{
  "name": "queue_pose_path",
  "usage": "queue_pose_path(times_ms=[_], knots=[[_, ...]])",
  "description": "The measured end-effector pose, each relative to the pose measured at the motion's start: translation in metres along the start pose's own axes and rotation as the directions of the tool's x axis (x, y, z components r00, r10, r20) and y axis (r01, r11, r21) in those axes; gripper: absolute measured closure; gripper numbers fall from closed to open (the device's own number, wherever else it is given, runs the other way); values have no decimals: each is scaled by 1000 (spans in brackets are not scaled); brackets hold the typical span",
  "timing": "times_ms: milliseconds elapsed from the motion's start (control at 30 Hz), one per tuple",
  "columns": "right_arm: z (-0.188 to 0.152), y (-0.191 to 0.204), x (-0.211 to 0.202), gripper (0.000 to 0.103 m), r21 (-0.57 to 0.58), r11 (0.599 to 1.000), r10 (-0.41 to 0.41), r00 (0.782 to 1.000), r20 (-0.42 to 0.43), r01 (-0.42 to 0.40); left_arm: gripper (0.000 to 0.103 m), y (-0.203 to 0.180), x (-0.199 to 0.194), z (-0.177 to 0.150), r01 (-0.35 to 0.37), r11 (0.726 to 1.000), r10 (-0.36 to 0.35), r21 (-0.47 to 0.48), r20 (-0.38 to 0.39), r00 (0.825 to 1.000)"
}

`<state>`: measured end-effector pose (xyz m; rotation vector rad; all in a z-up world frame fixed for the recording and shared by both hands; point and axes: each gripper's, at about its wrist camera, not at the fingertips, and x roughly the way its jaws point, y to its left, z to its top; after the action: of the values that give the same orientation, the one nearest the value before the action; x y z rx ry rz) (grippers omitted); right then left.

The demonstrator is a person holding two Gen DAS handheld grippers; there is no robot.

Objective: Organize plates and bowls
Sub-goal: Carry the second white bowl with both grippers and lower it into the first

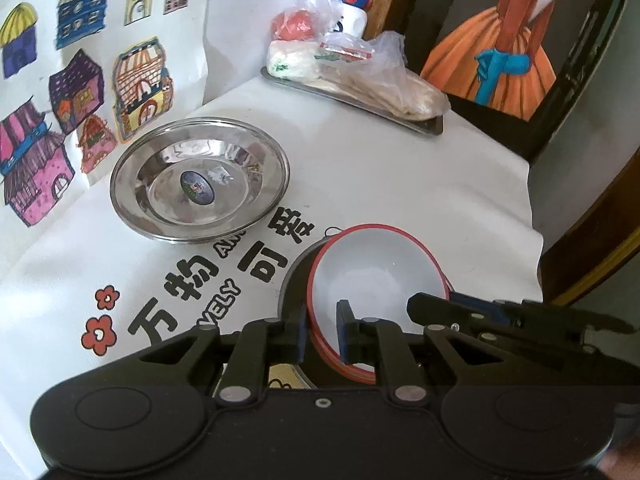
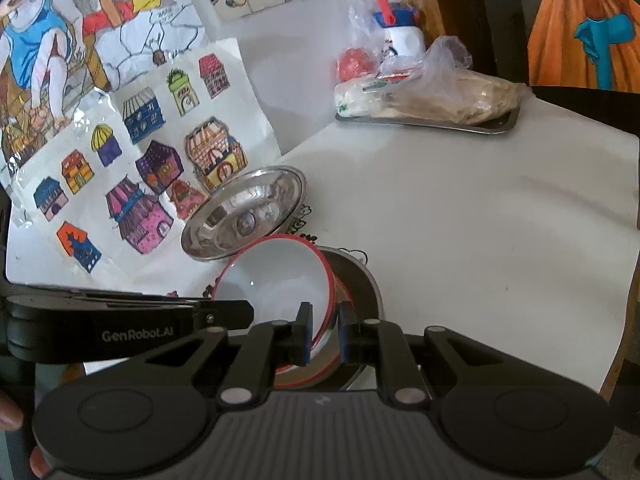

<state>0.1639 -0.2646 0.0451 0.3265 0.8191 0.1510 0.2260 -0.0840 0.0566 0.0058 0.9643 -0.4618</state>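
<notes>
A stack of white bowls with red rims (image 1: 372,276) (image 2: 276,276) tilts over a dark round plate (image 1: 294,276) (image 2: 362,280) on the white tablecloth. My left gripper (image 1: 324,334) is shut on the stack's near rim, one pad inside and one outside. On the opposite rim my right gripper (image 2: 325,332) is shut the same way; it reaches in from the right in the left wrist view (image 1: 456,306). A shiny steel plate (image 1: 200,180) (image 2: 244,212) with a sticker in its middle lies apart, farther back to the left.
At the back a metal tray (image 1: 424,126) (image 2: 500,126) holds bagged flatbread, with a red tomato (image 1: 294,24) and a white bottle (image 1: 354,16) behind it. Coloured drawings cover the wall at left. The table's edge and dark wooden furniture are to the right.
</notes>
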Motion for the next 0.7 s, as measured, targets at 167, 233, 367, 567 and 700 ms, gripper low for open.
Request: queue_pose_path(times_ms=[167, 233, 367, 567, 700], knots=[[9, 8, 3, 88, -58, 998, -26, 998, -56, 23, 88, -5, 3, 6, -22, 999, 23, 45, -35, 999], [11, 11, 4, 88, -87, 996, -43, 996, -81, 36, 87, -8, 4, 8, -29, 998, 32, 63, -53, 998], [18, 17, 7, 88, -132, 989, -81, 989, -126, 64, 87, -11, 8, 15, -39, 996, 48, 86, -98, 994], [26, 12, 10, 88, -105, 994, -52, 982, -183, 33, 86, -7, 16, 23, -24, 998, 32, 61, -144, 989], [24, 10, 8, 88, -104, 994, -41, 985, -168, 23, 86, -4, 21, 22, -9, 999, 16, 46, -160, 987]])
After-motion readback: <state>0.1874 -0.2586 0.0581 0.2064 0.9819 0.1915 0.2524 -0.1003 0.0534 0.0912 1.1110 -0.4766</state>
